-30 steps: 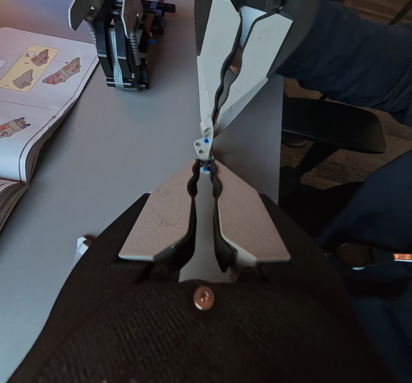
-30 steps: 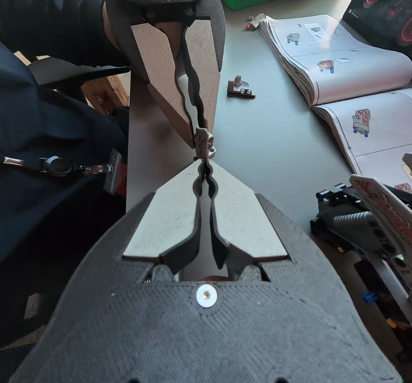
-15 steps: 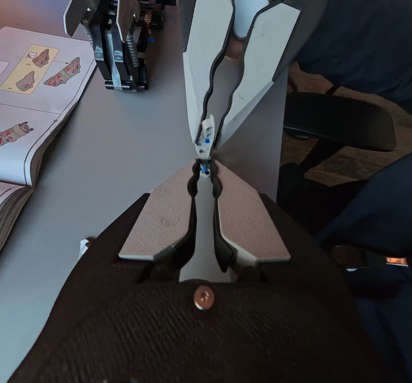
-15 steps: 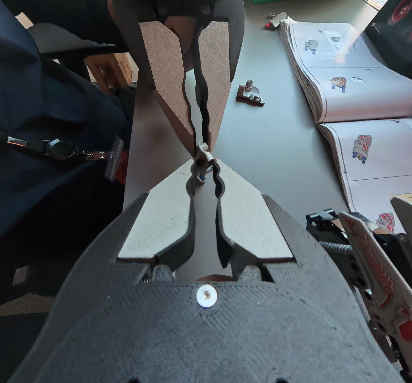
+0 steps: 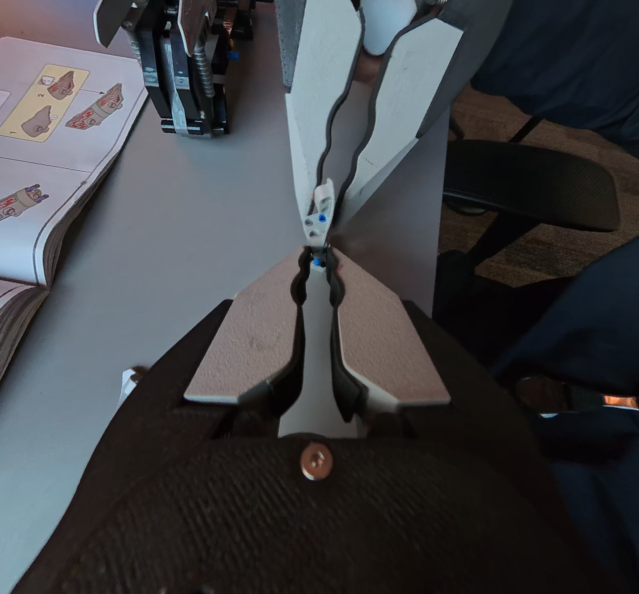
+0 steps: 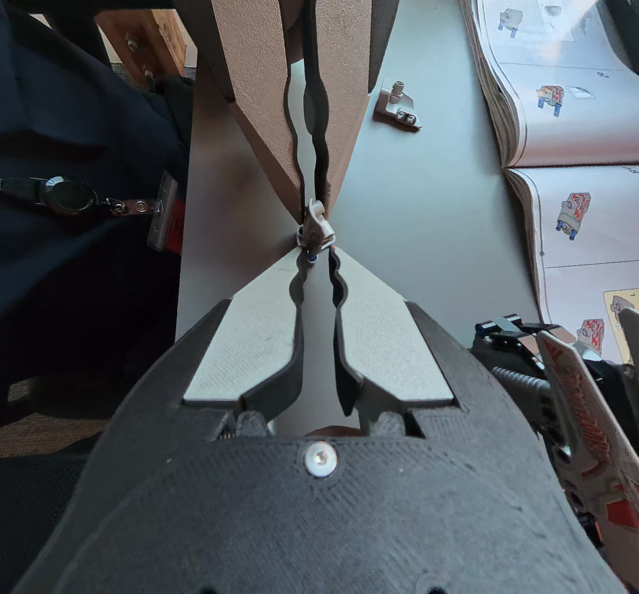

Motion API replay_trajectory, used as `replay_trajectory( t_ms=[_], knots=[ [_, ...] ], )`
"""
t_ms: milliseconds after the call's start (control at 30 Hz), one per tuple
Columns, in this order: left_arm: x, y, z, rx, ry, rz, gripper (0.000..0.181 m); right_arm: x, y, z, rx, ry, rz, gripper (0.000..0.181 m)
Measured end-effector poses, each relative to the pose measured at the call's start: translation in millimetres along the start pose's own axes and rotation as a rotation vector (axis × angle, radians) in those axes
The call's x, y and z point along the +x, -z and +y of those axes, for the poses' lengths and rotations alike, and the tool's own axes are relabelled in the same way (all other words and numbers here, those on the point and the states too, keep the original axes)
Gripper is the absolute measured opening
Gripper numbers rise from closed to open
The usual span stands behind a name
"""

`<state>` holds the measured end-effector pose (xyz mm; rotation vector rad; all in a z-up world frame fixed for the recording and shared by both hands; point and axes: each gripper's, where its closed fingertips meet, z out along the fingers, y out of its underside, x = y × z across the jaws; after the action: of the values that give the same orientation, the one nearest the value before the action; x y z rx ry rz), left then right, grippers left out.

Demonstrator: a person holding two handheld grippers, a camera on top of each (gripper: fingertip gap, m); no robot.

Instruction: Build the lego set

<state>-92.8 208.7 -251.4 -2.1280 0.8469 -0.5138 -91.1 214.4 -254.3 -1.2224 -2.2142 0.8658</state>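
A small light-grey lego piece with blue pins hangs in the air between both grippers, over the grey table near its edge. My left gripper is shut on the piece's lower end. My right gripper reaches in from the opposite side. Its jaws stand a little apart around the piece's other end, without pinching it. In the left wrist view the right gripper comes down from the top, with the piece resting against one finger.
The partly built black, grey and red lego model stands on the table, also at the right wrist view's lower right. An open instruction booklet lies beside it. A loose grey piece lies on the table. A seated person and a chair are past the table edge. Less than 4 cm separates the two grippers' tips.
My right gripper was shut on the piece a second ago; its jaws have opened and let go. The two grippers have moved closer together. My left gripper still holds the piece.
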Motion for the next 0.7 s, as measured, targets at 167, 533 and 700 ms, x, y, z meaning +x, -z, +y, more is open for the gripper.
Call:
replay_trajectory(
  t_ms=[167,533,700],
  knots=[
    [0.3,2.0,1.1,-0.008,0.003,0.0,0.005,-0.8,-4.1,0.6,-0.009,0.01,-0.001,0.008],
    [-0.9,-0.2,-0.2,0.013,0.034,0.005,0.005,2.1,-3.0,3.5,-0.03,0.088,0.043,0.005],
    [-1.4,-0.8,-0.8,0.018,0.043,-0.005,0.005,2.9,-2.6,4.5,-0.021,0.101,0.05,0.004]
  ],
)
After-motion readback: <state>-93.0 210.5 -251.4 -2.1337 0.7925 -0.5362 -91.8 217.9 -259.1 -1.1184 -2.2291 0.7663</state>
